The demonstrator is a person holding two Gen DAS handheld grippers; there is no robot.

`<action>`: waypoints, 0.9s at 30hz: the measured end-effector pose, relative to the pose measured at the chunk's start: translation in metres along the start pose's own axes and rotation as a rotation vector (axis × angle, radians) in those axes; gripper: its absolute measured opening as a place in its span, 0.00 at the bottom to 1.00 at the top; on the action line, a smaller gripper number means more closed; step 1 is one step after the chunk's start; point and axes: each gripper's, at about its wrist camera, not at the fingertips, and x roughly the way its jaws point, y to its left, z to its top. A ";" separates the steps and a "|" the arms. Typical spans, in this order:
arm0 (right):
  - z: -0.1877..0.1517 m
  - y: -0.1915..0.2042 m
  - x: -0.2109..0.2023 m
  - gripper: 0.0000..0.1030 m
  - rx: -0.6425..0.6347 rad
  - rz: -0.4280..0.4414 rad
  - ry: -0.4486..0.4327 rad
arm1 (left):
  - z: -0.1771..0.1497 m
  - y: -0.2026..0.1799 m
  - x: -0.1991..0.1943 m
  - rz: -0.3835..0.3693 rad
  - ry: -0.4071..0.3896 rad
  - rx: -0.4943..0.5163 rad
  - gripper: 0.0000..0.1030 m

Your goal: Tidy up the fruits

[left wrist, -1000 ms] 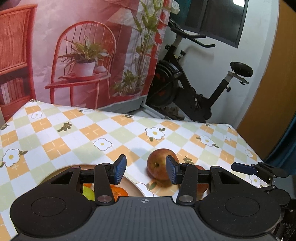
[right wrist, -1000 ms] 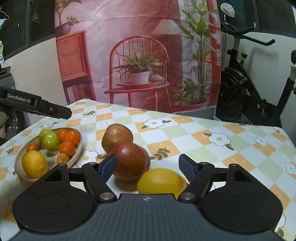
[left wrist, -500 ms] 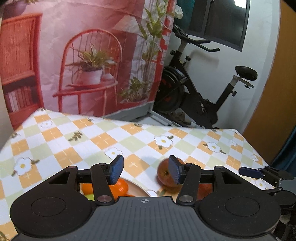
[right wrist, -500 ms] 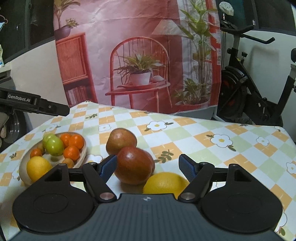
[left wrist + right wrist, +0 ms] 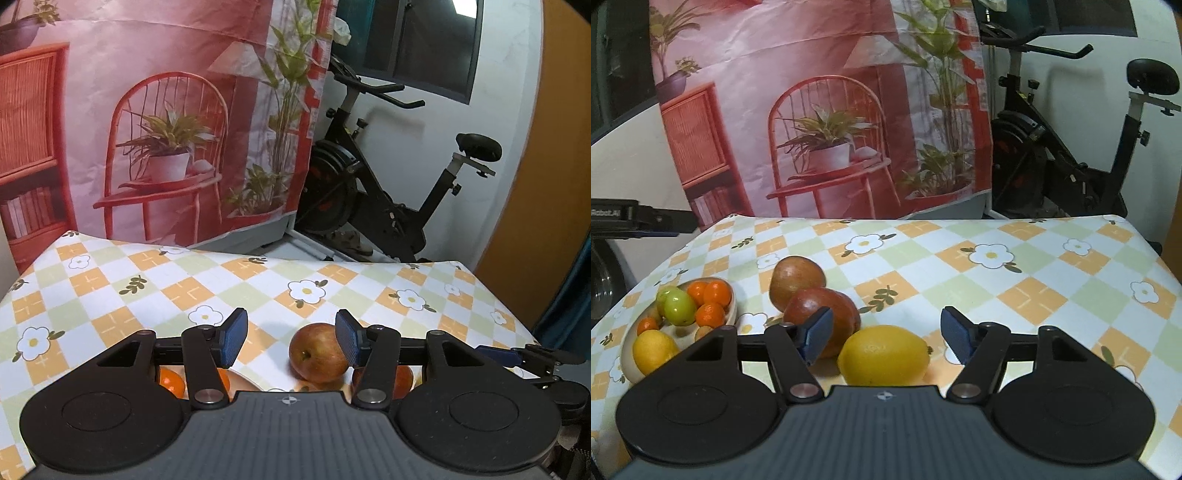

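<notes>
Fruits are partly sorted: the bowl [image 5: 727, 314] at the near left of the worktop [image 5: 1015, 280] already holds small oranges [image 5: 710, 314], a green fruit [image 5: 679, 309] and a yellow lemon [image 5: 653, 350]. Three pieces lie loose on the cloth to the right of the bowl: one apple [image 5: 796, 278] just behind a darker red apple [image 5: 822, 314], which it touches or nearly touches, and a large lemon [image 5: 882, 355] in front of them. The right hand-held gripper [image 5: 886, 338] has its jaws closing around this lemon, pads not yet touching it. The left hand-held gripper [image 5: 291, 341] stands open and empty above the bowl's edge, near the apples. By my reading, three fruits remain to be moved.
</notes>
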 end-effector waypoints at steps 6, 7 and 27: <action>0.009 0.017 0.014 0.66 -0.034 0.057 0.009 | 0.012 0.009 -0.002 0.035 -0.031 0.004 0.54; 0.010 0.020 0.017 0.66 -0.042 0.068 0.014 | 0.014 0.010 -0.001 0.042 -0.034 0.003 0.54; 0.000 0.075 0.081 0.61 -0.377 0.001 0.159 | -0.009 0.041 -0.009 0.019 0.017 -0.109 0.52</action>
